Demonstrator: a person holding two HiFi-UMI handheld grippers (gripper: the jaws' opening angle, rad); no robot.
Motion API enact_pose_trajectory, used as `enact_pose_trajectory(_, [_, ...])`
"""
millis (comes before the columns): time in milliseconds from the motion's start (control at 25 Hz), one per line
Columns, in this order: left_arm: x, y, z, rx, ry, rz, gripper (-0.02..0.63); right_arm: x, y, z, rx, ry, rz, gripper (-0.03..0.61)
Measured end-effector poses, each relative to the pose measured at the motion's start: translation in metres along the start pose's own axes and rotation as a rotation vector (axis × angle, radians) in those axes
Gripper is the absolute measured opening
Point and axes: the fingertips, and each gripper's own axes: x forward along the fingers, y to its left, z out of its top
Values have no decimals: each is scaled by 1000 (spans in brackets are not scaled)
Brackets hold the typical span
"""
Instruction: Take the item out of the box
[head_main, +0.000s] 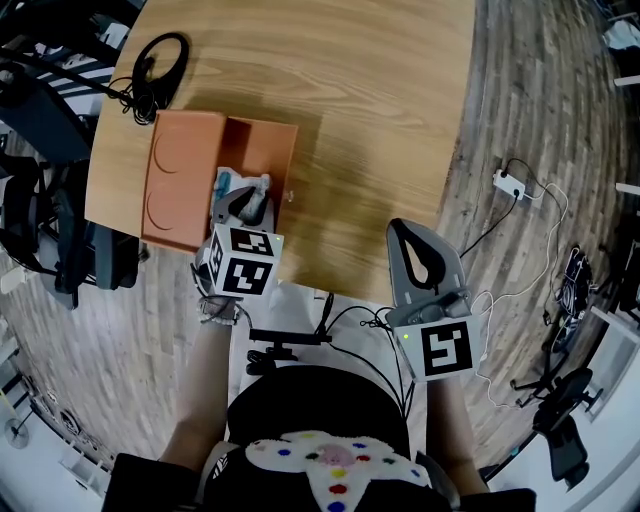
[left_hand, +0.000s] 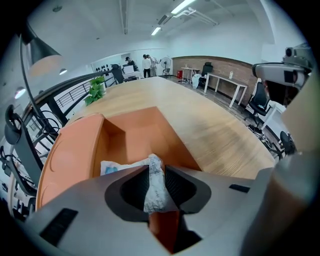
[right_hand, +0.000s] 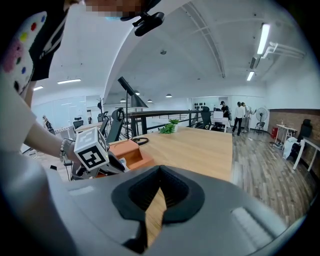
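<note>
White crinkled packet (left_hand: 154, 185) lies in the open orange box (left_hand: 125, 137), left of centre in the head view, its raised end pinched by the left gripper (left_hand: 156, 170). The right gripper (right_hand: 160, 172) — clenched, empty — hovers at the lower edge of the wooden table (head_main: 380, 100).

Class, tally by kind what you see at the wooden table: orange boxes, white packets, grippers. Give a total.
Orange box: 1
White packet: 1
Grippers: 2 (left gripper, right gripper)
Total: 4
</note>
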Motion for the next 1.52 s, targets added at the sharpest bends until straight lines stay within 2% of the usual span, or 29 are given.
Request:
enact_pose_trajectory(120, [1, 0, 2, 25, -9, 13, 75, 1, 1, -3, -1, 6, 4, 9])
enact_pose_trajectory(200, [0, 0, 4, 48, -18, 23, 32, 2, 2, -4, 0, 8, 6, 9])
enact_pose_trajectory(720, [-15, -3, 8, 41, -98, -22, 15, 3, 14, -5, -22, 16, 21, 8])
enact_pose_trajectory(1240, [-70, 2, 33, 38, -282, -46, 12, 5, 41, 8, -99, 21, 52, 9])
enact_pose_trajectory(1520, [-116, 5, 40, 62, -397, -69, 12, 3, 65, 36, -114, -46, 70, 8])
